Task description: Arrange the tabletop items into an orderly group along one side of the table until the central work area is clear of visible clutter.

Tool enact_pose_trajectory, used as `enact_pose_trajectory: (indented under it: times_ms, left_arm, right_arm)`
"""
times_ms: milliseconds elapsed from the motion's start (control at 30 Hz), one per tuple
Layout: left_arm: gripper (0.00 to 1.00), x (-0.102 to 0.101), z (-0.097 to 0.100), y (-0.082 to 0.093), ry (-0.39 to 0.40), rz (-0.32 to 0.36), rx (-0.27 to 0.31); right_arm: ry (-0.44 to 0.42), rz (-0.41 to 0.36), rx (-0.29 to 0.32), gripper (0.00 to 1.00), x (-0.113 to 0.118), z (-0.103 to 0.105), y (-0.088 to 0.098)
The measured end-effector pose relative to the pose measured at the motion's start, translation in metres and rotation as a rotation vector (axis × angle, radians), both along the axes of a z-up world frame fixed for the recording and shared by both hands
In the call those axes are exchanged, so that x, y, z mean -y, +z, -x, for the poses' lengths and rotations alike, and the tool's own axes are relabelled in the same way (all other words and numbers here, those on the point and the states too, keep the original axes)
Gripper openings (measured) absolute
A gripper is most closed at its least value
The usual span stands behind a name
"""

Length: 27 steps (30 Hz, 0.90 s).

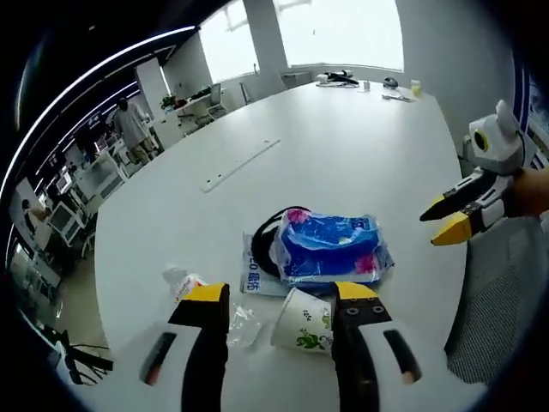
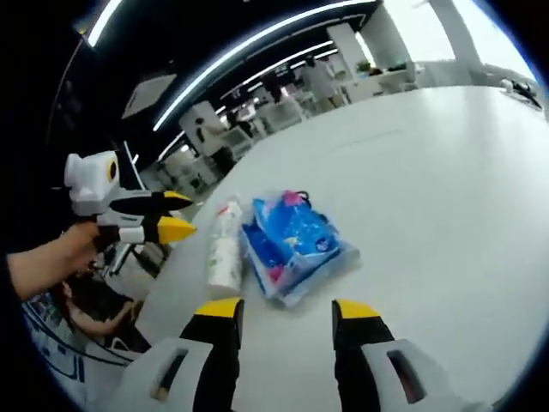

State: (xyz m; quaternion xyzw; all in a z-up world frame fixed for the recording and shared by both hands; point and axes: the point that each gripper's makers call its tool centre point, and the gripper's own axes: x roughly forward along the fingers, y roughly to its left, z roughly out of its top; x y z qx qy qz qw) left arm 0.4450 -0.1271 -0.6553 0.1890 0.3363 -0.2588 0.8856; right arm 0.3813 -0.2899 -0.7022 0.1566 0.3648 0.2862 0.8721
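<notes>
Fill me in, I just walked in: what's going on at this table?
A person is tidying a white table with a handheld gripper in each hand. The left gripper hovers open over a tipped paper cup, beside a blue plastic pack and a plastic bottle. The right gripper is open too, short of the pack. Nothing is held yet.

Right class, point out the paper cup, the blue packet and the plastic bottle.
Cup [image 1: 302,322]: left gripper view, printed side wall.
Packet [image 1: 330,247]: left gripper view, blue top face.
Bottle [image 2: 225,249]: right gripper view, middle of its body.
</notes>
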Motion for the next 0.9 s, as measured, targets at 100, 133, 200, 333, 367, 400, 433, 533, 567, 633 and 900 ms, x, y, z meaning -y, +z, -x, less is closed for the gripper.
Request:
enact_pose_trajectory:
  times_ms: [100,133,200,333,367,400,433,533,567,633,900]
  left_arm:
    - [0.45,0.006,-0.010,-0.006,-0.014,0.002,-0.017]
    - [0.45,0.007,-0.014,-0.011,-0.021,-0.004,-0.028]
    - [0.44,0.010,-0.021,-0.017,-0.030,-0.013,-0.046]
    - [0.41,0.015,-0.029,-0.029,-0.049,-0.020,-0.080]
    - [0.40,0.016,-0.030,-0.031,-0.052,-0.021,-0.084]
    - [0.39,0.017,-0.031,-0.035,-0.055,-0.026,-0.100]
    - [0.38,0.018,-0.033,-0.038,-0.058,-0.029,-0.108]
    - [0.31,0.022,-0.039,-0.044,-0.072,-0.026,-0.119]
    - [0.28,0.022,-0.040,-0.046,-0.074,-0.034,-0.127]
    - [0.25,0.023,-0.043,-0.053,-0.086,-0.049,-0.139]
    - [0.13,0.023,-0.042,-0.064,-0.084,-0.047,-0.164]
  right_arm:
    - [-0.019,-0.021,-0.030,0.40,-0.003,-0.005,-0.005]
    - [-0.023,-0.027,-0.037,0.40,-0.005,-0.007,-0.007]
    - [-0.024,-0.032,-0.050,0.40,-0.008,-0.010,-0.010]
    - [-0.020,-0.040,-0.057,0.40,-0.016,-0.017,-0.012]
    - [-0.020,-0.043,-0.059,0.39,-0.018,-0.019,-0.013]
    - [-0.021,-0.044,-0.063,0.39,-0.020,-0.020,-0.015]
    - [-0.023,-0.047,-0.075,0.39,-0.022,-0.021,-0.017]
    - [-0.025,-0.050,-0.096,0.36,-0.027,-0.025,-0.024]
    - [-0.024,-0.043,-0.097,0.35,-0.028,-0.026,-0.026]
    - [-0.028,-0.010,-0.103,0.34,-0.028,-0.028,-0.032]
    - [-0.040,0.013,-0.105,0.32,-0.028,-0.032,-0.038]
